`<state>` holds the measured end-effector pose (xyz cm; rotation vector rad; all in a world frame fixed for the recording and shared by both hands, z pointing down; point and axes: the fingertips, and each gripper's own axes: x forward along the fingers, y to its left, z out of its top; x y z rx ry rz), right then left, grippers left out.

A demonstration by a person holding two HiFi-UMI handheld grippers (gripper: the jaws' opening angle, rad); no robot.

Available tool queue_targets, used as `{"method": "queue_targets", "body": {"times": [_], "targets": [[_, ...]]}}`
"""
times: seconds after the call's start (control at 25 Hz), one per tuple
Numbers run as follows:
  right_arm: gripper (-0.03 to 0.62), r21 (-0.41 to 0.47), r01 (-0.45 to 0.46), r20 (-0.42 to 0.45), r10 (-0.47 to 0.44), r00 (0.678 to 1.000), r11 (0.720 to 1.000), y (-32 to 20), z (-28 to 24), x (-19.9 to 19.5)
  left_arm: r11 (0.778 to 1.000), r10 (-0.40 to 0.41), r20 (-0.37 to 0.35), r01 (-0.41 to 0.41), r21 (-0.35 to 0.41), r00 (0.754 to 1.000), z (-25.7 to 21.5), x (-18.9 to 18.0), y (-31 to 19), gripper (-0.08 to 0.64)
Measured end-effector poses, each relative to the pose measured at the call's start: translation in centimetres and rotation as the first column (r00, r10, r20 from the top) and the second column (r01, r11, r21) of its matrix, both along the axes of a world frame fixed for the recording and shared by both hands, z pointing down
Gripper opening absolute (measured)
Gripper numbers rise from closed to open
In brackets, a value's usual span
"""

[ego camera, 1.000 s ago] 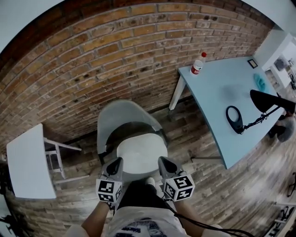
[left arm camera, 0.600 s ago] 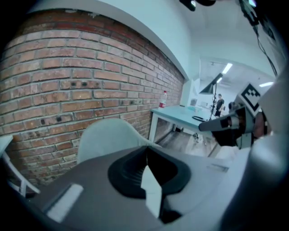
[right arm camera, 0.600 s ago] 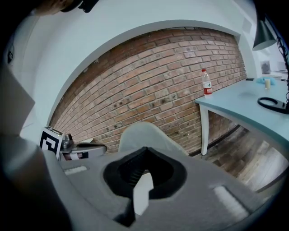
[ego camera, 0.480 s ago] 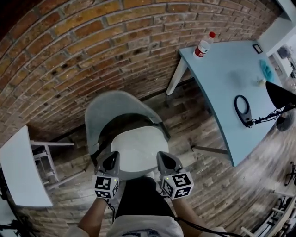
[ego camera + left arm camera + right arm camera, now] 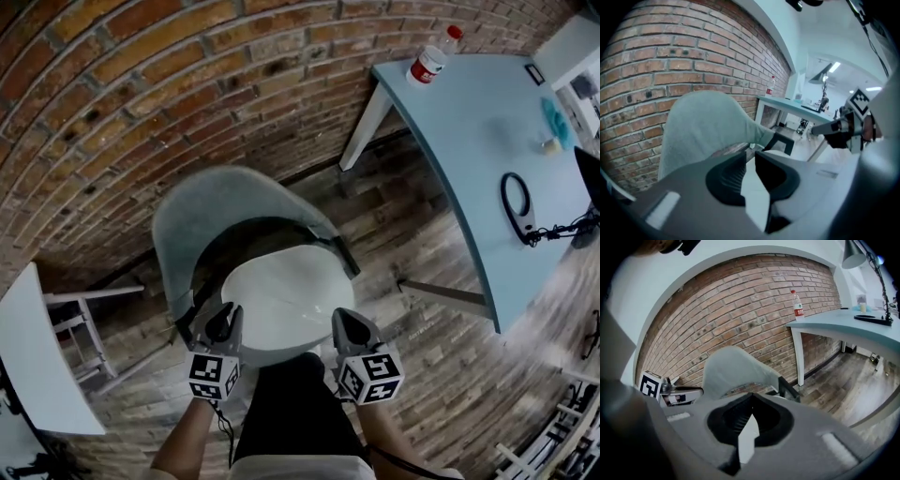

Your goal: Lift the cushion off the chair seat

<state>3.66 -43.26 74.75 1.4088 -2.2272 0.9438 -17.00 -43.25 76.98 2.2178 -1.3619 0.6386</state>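
Left tool (image 5: 225, 317) lower, jaws opening, empty | cushion (image 5: 281, 295) flat — near-round, axis unclear

Counted at inspection: one chair (image 5: 202, 217), grey-shelled; one cushion (image 5: 281, 295), white and round, on its seat; two grippers, these being the left gripper (image 5: 223, 317), whose jaws were opening with nothing held between the pads, and the right gripper (image 5: 343, 319), whose jaws were together; two tables, being one blue table (image 5: 459, 122) and one white side table (image 5: 37, 366); one bottle (image 5: 431, 64), red-labelled; one black loop (image 5: 518, 202); one teal item (image 5: 555, 120); one brick wall (image 5: 141, 94)
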Motion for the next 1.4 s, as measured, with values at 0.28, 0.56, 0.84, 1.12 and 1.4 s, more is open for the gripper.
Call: {"method": "queue_targets", "body": {"times": [0.28,0.56,0.84,1.12,1.4], "targets": [[-0.002,-0.058,-0.049,0.014,0.049,0.999,0.997,0.8,6.0,0.1,0.996,0.036,0.001,-0.036,-0.083,0.999,6.2,-0.9,-0.2,0.076],[0.0,-0.065,-0.089,0.001,0.089,0.996,0.994,0.2,9.9,0.6,0.99,0.053,-0.008,-0.054,-0.131,0.999,11.0,-1.5,-1.3,0.164],[0.078,-0.113,-0.156,-0.038,0.153,0.988,0.981,0.5,13.5,2.4,0.981,0.053,-0.03,-0.058,-0.183,0.998,15.6,-1.8,-2.1,0.273],[0.179,-0.151,-0.205,-0.076,0.196,0.978,0.967,1.1,16.2,3.6,0.973,-0.009,-0.035,0.001,-0.232,0.999,18.8,-3.2,-2.4,0.383],[0.365,-0.181,-0.279,-0.131,0.258,0.957,0.943,1.2,19.4,4.8,0.95,-0.062,-0.007,0.057,-0.306,0.998,23.3,-4.4,-2.2,0.44]]}}
